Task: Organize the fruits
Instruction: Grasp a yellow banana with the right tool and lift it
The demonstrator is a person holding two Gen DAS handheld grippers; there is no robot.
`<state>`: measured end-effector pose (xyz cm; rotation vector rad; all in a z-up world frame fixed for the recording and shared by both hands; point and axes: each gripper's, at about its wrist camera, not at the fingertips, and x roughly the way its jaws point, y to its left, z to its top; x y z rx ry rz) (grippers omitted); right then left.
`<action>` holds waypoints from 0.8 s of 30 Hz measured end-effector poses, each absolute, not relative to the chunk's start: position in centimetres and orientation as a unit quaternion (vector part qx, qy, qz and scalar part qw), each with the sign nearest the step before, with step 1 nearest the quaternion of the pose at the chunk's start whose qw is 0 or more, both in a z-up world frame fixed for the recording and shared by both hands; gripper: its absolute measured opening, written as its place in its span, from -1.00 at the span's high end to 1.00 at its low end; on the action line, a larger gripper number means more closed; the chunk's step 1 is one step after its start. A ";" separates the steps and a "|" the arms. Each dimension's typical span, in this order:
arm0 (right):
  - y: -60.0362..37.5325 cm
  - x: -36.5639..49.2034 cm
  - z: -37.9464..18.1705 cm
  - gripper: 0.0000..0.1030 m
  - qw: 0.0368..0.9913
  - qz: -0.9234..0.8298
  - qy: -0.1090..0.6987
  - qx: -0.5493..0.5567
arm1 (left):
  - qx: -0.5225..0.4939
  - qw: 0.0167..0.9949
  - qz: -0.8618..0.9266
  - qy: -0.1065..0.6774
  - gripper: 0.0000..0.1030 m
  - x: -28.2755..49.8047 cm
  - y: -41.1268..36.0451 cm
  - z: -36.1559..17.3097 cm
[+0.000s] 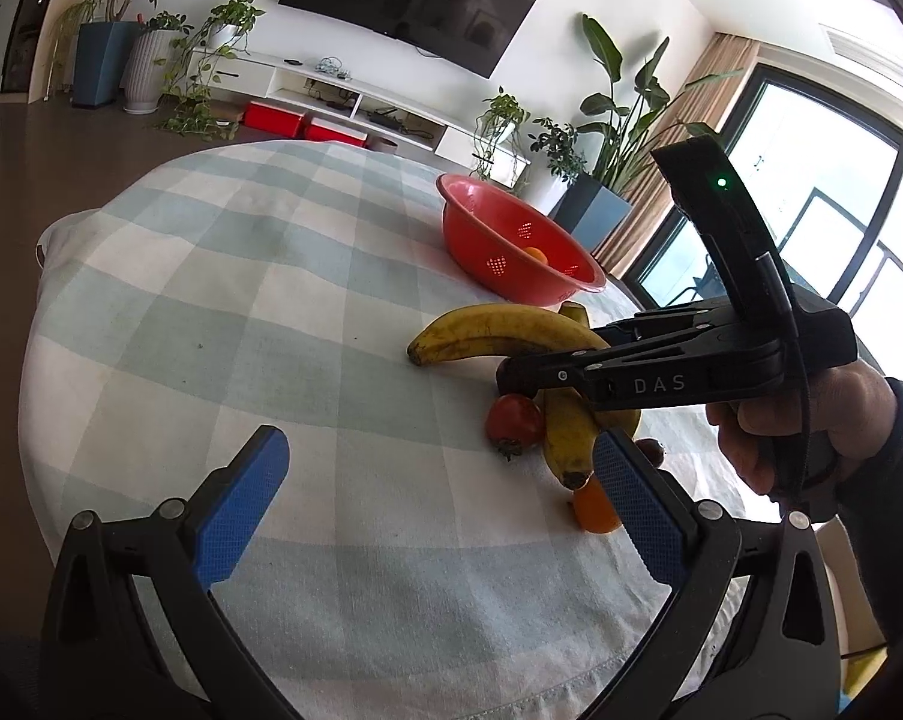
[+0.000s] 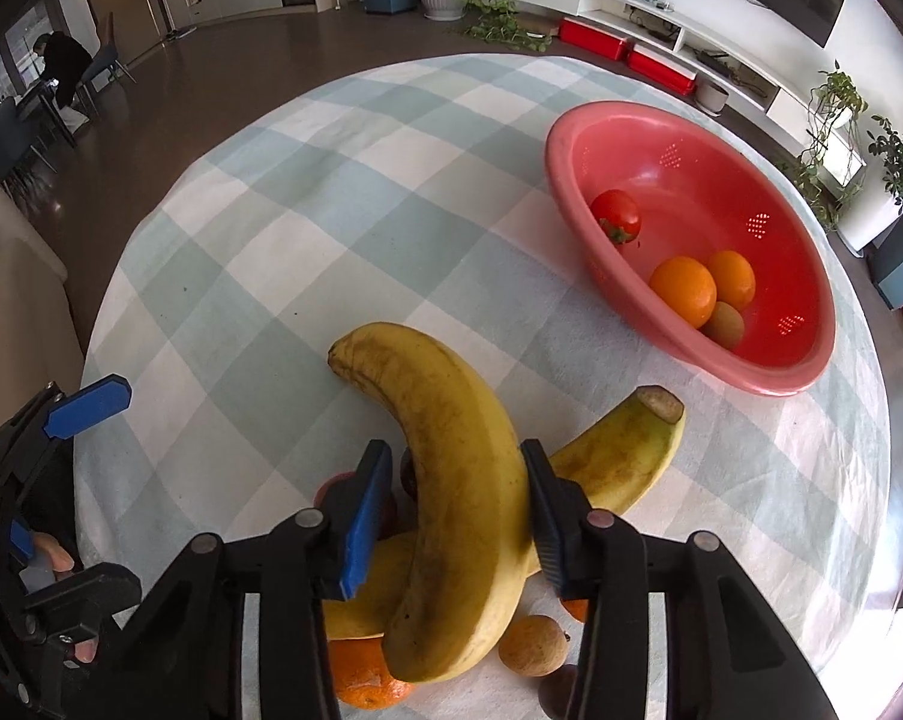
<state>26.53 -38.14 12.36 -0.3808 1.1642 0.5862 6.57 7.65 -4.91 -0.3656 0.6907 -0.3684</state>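
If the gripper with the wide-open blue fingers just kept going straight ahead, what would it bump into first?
Probably nothing soon: the left gripper points over bare checked tablecloth. The fruit pile and red bowl sit off to its right. Depth is hard to judge.
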 end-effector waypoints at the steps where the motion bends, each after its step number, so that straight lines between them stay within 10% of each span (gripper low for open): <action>1: -38.1 26.6 12.3 0.15 0.778 0.271 0.539 -0.176 | -0.177 0.908 -0.179 0.336 -1.00 6.6 7.6 -4.9; 24: -40.2 25.8 15.2 0.33 0.806 0.280 0.509 -0.116 | -0.178 0.904 -0.177 0.346 -1.00 6.9 7.5 -5.5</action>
